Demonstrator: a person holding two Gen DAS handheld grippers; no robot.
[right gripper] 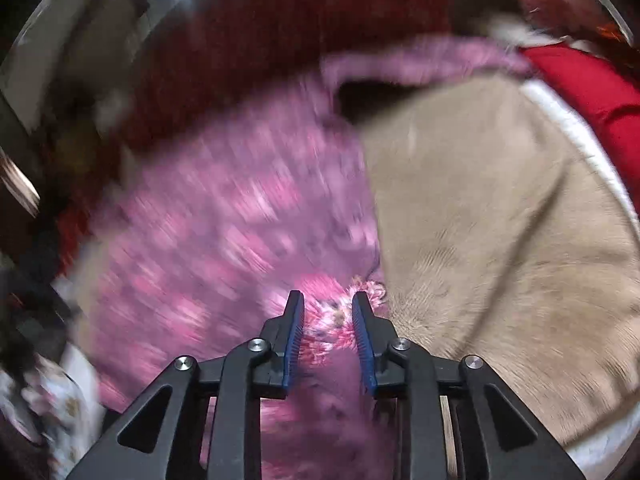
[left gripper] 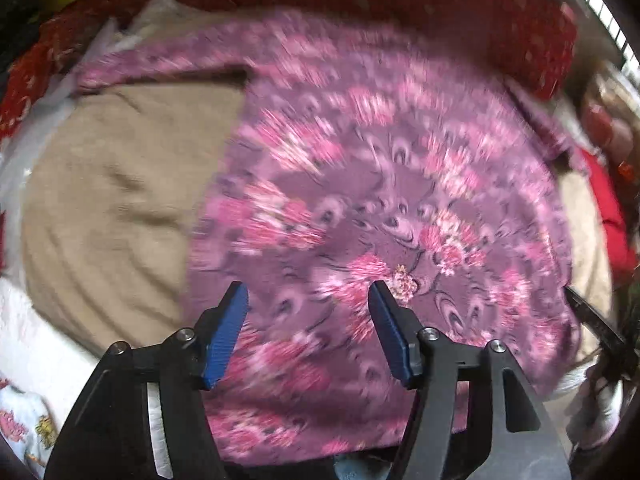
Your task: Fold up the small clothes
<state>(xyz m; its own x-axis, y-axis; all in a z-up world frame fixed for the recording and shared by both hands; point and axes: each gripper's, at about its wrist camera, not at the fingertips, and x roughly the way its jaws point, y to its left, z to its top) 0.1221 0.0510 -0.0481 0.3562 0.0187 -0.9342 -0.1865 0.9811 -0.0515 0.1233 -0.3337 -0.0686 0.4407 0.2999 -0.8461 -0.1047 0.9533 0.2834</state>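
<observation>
A purple cloth with a pink flower print lies spread over a beige blanket; both views are blurred by motion. My left gripper hangs open just above the cloth, with nothing between its blue pads. In the right wrist view the same cloth fills the left half, its edge running along the beige blanket. My right gripper stands slightly open at that edge. A small bunch of the flowered fabric sits between its fingers, and the pads do not visibly press it.
Dark red patterned bedding lies beyond the cloth. A bright red fabric with a white border sits at the right. A white printed cloth lies at the near left corner. A dark bar juts in at the right edge.
</observation>
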